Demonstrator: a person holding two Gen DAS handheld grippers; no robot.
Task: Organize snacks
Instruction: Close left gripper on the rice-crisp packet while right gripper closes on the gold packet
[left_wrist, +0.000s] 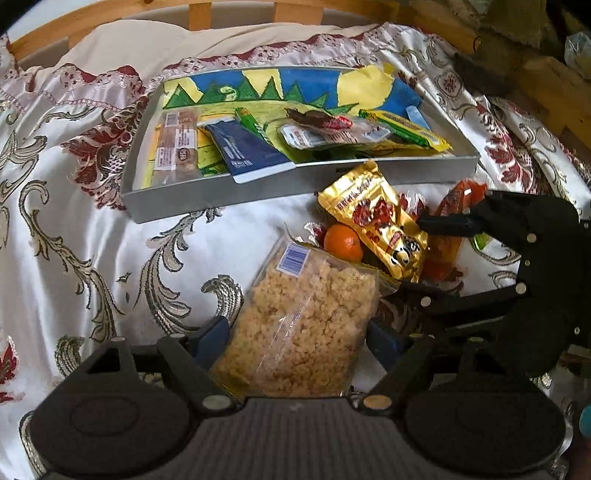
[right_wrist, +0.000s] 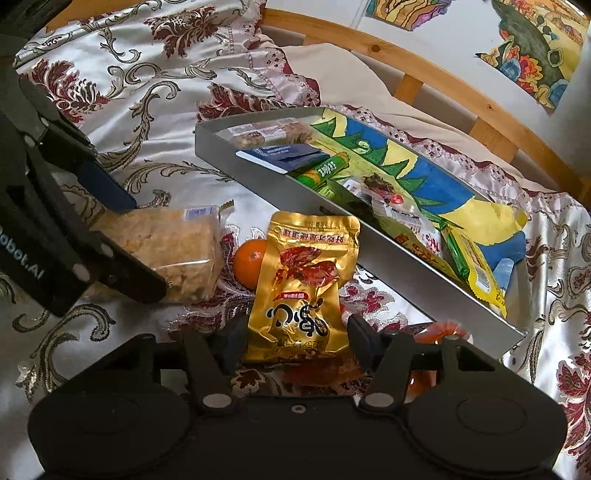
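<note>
A clear bag of puffed rice crisps (left_wrist: 306, 325) lies on the patterned bedspread, and my left gripper (left_wrist: 297, 341) is shut on it, its blue pads (left_wrist: 212, 338) pressing both sides. A gold foil snack packet (right_wrist: 303, 288) leans on a mandarin (right_wrist: 251, 262). My right gripper (right_wrist: 297, 341) holds that packet's lower end between its pads. In the left wrist view the right gripper (left_wrist: 413, 254) reaches in from the right onto the gold packet (left_wrist: 380, 221). A grey tray (left_wrist: 295, 184) behind holds several wrapped bars and packets.
An orange-red packet (left_wrist: 461, 195) lies under and right of the gold one, close to the tray's (right_wrist: 295, 214) front wall. A coloured drawing lines the tray floor. The wooden bed frame (right_wrist: 424, 59) curves behind. Bare bedspread (left_wrist: 92, 240) stretches to the left.
</note>
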